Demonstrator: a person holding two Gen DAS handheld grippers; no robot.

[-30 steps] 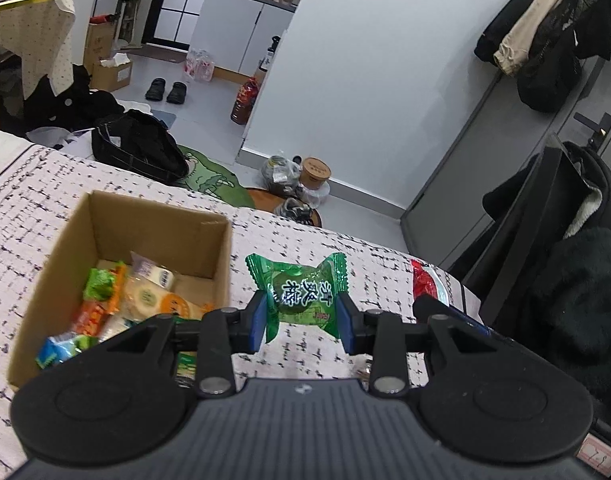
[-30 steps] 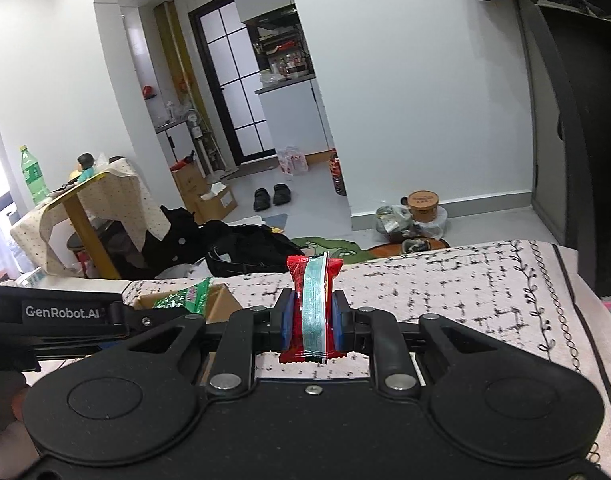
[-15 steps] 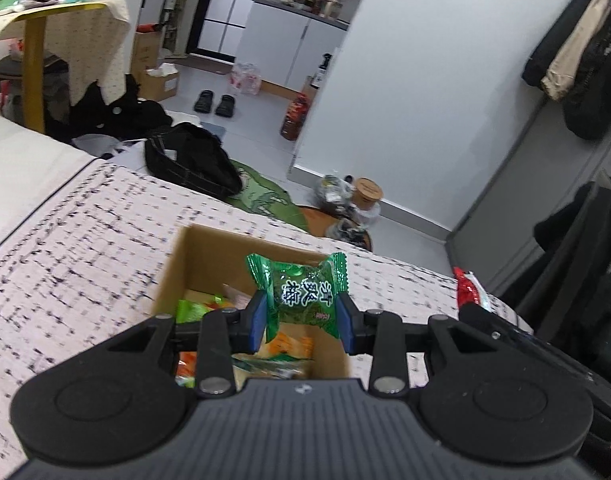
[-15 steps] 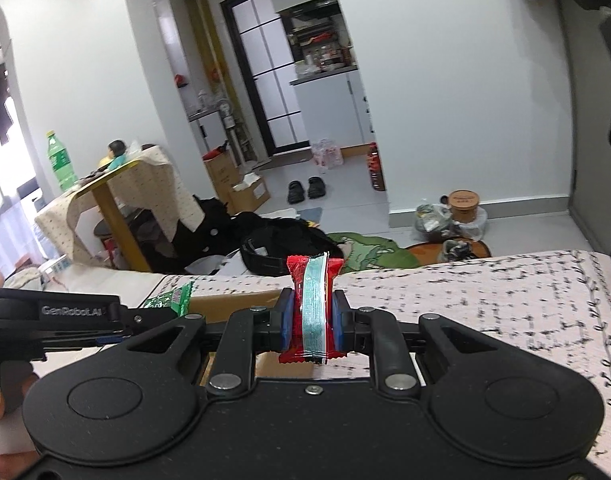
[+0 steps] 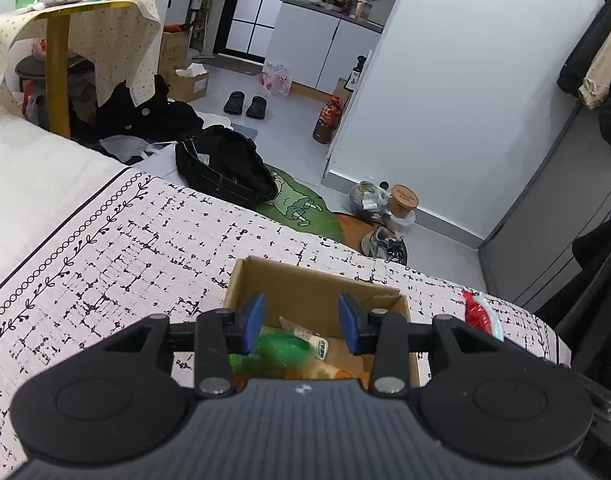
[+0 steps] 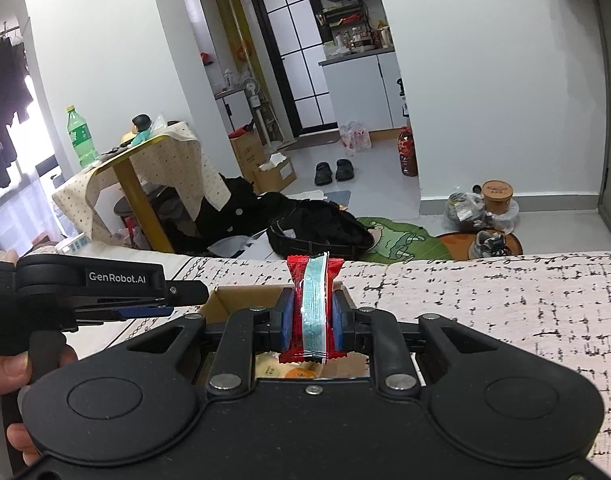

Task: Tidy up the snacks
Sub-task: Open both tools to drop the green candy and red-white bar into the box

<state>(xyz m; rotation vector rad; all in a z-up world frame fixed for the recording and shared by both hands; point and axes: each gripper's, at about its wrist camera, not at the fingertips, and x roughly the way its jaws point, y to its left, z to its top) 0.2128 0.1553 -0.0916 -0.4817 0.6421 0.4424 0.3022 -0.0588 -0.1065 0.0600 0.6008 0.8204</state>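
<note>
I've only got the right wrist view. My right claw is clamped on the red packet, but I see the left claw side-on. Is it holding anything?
Observer: No. The left claw is open, with nothing between its pads, above the cardboard box.
Operator: What lies in the box under it?
Observer: A green packet lies right below the claw, among other wrapped snacks.
Operator: Where does my red packet sit from that side?
Observer: In the left wrist view the red packet shows to the right of the box's right wall, not over the opening from that angle.
</note>
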